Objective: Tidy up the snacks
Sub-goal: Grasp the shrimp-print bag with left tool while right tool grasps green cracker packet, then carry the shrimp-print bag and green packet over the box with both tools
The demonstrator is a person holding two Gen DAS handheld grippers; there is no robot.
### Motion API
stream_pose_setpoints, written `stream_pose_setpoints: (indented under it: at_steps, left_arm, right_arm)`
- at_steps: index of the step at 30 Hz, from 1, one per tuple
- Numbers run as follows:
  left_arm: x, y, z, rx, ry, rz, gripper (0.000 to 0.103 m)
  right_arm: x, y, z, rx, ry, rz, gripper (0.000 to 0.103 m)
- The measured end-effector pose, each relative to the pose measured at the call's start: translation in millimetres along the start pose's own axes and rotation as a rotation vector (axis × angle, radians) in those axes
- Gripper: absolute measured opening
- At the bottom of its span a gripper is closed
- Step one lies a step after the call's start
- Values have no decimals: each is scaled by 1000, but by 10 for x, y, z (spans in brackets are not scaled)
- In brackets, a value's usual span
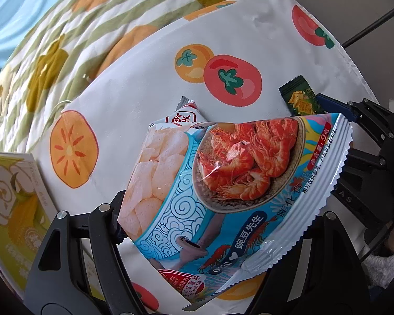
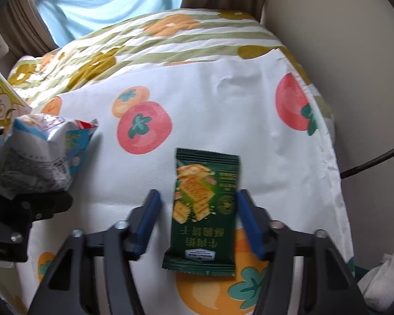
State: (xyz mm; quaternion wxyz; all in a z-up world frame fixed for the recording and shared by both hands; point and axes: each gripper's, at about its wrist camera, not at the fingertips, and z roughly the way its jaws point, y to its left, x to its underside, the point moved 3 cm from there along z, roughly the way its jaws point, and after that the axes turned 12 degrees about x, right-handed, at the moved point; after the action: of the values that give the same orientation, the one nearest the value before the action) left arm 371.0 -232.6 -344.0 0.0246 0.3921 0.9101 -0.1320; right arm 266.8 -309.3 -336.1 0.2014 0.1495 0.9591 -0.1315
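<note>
A light-blue shrimp-chip bag [image 1: 223, 173] hangs over the persimmon-print cloth [image 1: 144, 78], and my left gripper [image 1: 223, 207] is shut on its sides. The right wrist view shows the same bag [image 2: 34, 157] at the left. A dark green cracker packet [image 2: 206, 210] lies flat on the cloth between the blue pads of my right gripper [image 2: 198, 210]. The right pad [image 2: 249, 223] rests against the packet's edge; the left pad is blurred, close beside the other edge. In the left wrist view the green packet [image 1: 300, 99] peeks out behind the bag. A small red-and-white packet [image 1: 186, 113] lies partly under the bag.
A yellow-green box [image 1: 10, 197] stands at the cloth's left edge. The cloth lies on a flower-print quilt [image 2: 144, 44], with blue curtains [image 2: 105, 0] behind. A wall [image 2: 354, 52] and a black cable [image 2: 375, 160] run along the right side.
</note>
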Motion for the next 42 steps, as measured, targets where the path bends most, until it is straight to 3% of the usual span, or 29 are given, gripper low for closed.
stream_pose_setpoints:
  at_steps: [6,10,20,27,32,36,40,42]
  left_arm:
    - [86,-43,-140,6,-39,-31,69]
    - [101,-97,-408,-3,-96,-47,69]
    - [351,-180,-1540,-60,-321,-149,69]
    - [796,145,-2362,-160,-466,-261,69]
    - [1187,527,-2613,-208,-493,-325,69]
    - [1441,853,-2597,-236,-468,-341,69]
    - [1619,1171,-2476,-206,-432,-361,70]
    - [1658,1301,-2406,-154,-420,-365,72]
  right_arm:
    - [10,-42,-51,-28,12,13,40]
    - [-51,-97,-275,-48,-32,16,40]
    - [-321,-74,-1215,-157,-184,-47,40]
    - [-530,272,-1881,-280,-296,-140,40]
    - [-554,752,-2204,-382,-329,-194,40]
    - [-492,1145,-2361,-420,-345,-231,40]
    - [-412,1500,-2421,-441,-329,-227,40]
    - [-374,1659,-2396,-449,-305,-214,40]
